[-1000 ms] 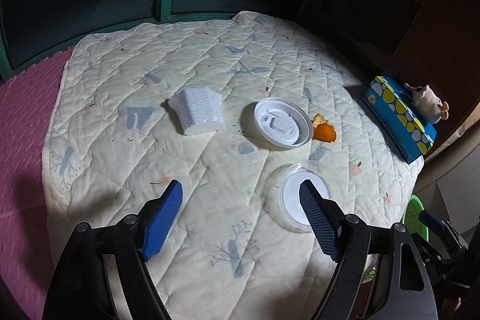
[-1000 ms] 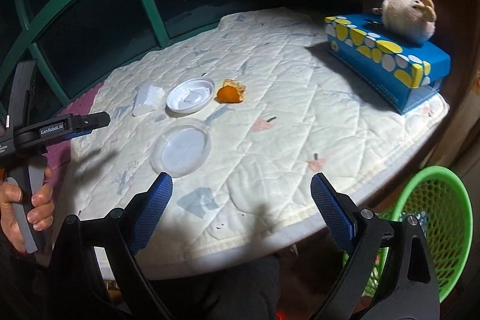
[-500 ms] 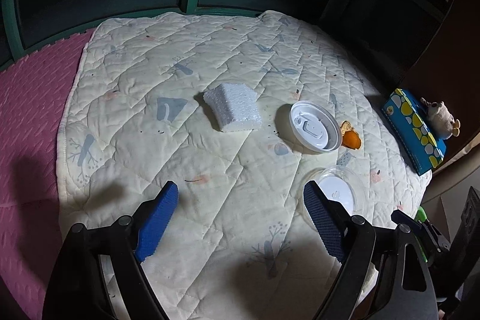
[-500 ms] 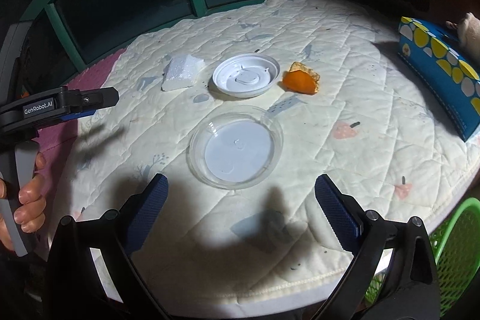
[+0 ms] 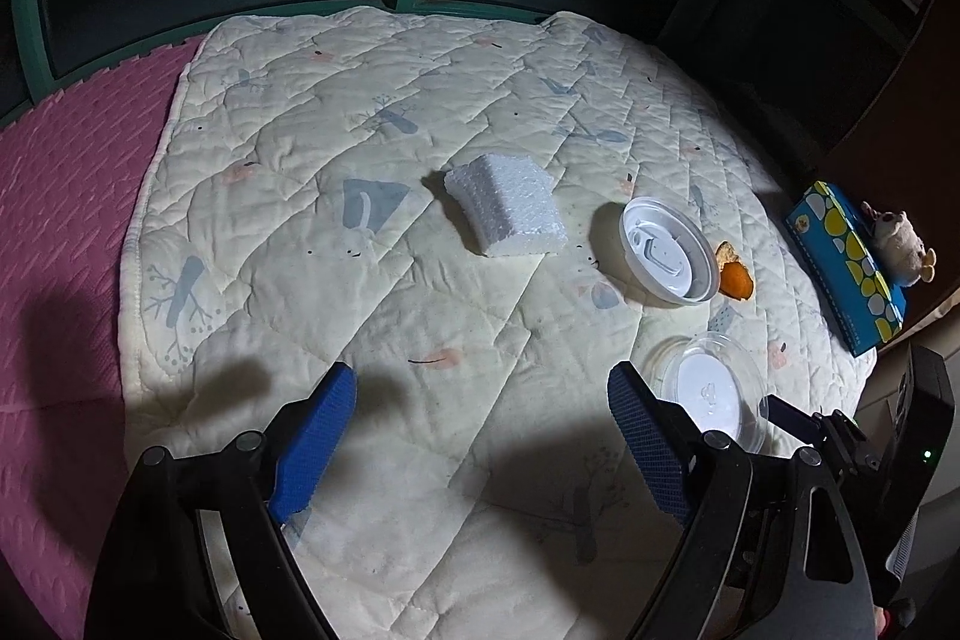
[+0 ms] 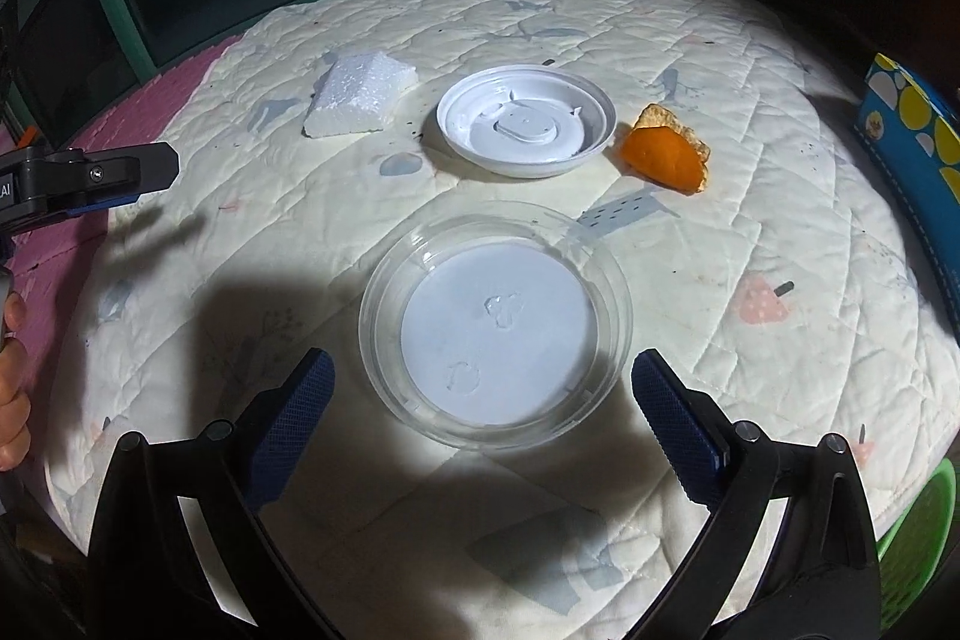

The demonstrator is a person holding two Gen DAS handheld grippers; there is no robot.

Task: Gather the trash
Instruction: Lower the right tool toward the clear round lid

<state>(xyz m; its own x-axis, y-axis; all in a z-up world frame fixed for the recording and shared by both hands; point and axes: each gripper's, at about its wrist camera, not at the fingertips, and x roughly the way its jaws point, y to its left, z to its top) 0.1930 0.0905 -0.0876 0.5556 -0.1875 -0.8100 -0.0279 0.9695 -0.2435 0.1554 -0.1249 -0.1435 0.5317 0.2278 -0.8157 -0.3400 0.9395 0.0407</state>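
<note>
On the quilted mat lie a clear plastic lid, a white cup lid, an orange peel and a white foam block. My right gripper is open and empty, its jaws standing either side of the clear lid's near rim, just above it. My left gripper is open and empty over the mat, short of the foam block. The left wrist view also shows the white lid, the peel and the clear lid.
A blue tissue box with a plush toy on it stands at the mat's right edge. A green basket sits below the right edge. A pink mat lies to the left. Dark windows with green frames stand behind.
My right gripper has moved forward and down to the clear lid. My left gripper has drawn back and swung left, so the foam block sits nearer the middle of its view.
</note>
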